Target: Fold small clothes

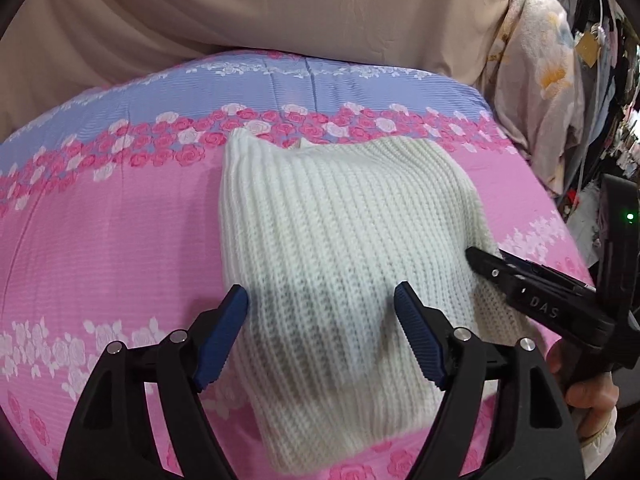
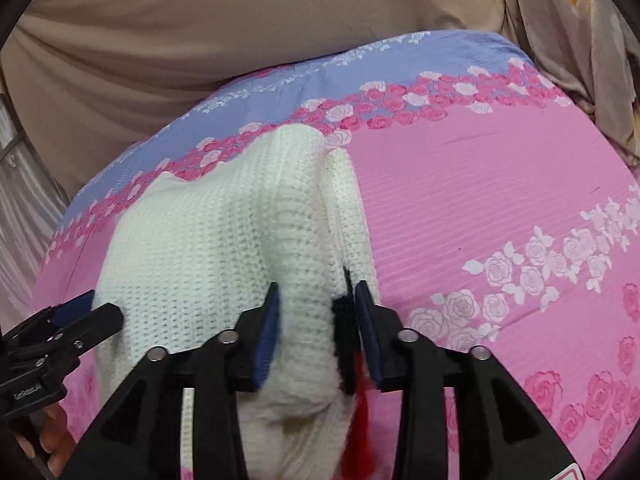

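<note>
Lying near the middle of the pink rose-print bedspread point(image 1: 100, 240), the white ribbed knit garment point(image 1: 320, 220) looks soft, thick and light, likely to sag and stretch unless taken by a doubled edge or corner instead of a single layer. From the left, the left gripper point(image 1: 320, 312) hovers spread wide above its near part, grasping nothing, while the right gripper point(image 2: 316, 320) is closed around a bunched roll at its right edge, beside black and red trim. Behind the bed hangs a beige curtain point(image 1: 240, 8), with floral fabric point(image 1: 536, 80) and clutter farther right.
</note>
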A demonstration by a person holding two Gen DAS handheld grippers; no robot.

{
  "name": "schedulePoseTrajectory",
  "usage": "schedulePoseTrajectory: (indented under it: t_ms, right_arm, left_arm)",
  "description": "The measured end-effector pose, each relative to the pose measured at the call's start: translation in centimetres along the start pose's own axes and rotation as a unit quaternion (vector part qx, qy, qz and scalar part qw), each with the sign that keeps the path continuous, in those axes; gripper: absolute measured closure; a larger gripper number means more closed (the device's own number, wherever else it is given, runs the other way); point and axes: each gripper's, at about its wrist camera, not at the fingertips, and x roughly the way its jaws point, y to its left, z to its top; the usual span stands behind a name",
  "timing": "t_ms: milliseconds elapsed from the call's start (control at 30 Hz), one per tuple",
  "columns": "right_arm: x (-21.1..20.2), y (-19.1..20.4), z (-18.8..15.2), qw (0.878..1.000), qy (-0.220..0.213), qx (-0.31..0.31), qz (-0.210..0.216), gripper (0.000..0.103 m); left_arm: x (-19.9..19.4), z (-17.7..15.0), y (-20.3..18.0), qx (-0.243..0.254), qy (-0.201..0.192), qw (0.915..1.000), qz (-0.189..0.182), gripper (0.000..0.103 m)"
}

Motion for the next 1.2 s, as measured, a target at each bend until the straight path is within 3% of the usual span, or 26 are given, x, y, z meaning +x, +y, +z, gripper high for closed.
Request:
schedulePoseTrajectory:
  t_ms: [33,133,333,500,667,800,900,1100,1200]
  right_arm:
    - [0.3,-0.4,0.1,1.000,0.002,0.010,0.008,0.045]
    - [-0.5,-1.3,0.0,0.999,0.011,0.043,0.031,0.045]
    - [-3.7,-0.2,-2.3,0.998,0.014,0.038,0.048,0.037]
    - [-2.0,0.2,-3.7,0.996,0.051,0.044,0.050,0.028]
    - [-1.0,0.3,-3.5,0.995,0.053,0.054,0.067,0.017]
    - [-0.3,0.3,-3.0,0.994,0.055,0.057,0.078,0.011]
    - [0.1,0.4,-2.7,0.994,0.054,0.055,0.080,0.009]
    - [0.6,0.4,-2.1,0.994,0.050,0.050,0.084,0.007]
    - [0.7,0.4,-2.0,0.994,0.047,0.049,0.087,0.011]
  left_arm:
    - [0.6,0.1,-0.2,0.005,0.003,0.9999,0.009,0.026]
    - [1.5,0.0,-0.3,0.013,0.005,0.9995,0.027,0.021]
    - [-0.6,-0.9,1.7,-0.039,0.017,0.9989,-0.018,0.011]
    - [1.2,-1.7,2.5,-0.058,0.048,0.9970,-0.020,0.009]
    - [3.2,-1.5,2.3,-0.076,0.068,0.9936,-0.048,0.007]
    - [4.0,-0.8,1.3,-0.069,0.068,0.9945,-0.039,0.005]
    - [4.6,-0.5,1.1,-0.070,0.068,0.9947,-0.031,0.005]
    - [5.7,-0.3,1.6,-0.080,0.075,0.9927,-0.050,0.005]
    - [5.8,-0.1,1.6,-0.081,0.077,0.9921,-0.057,0.005]
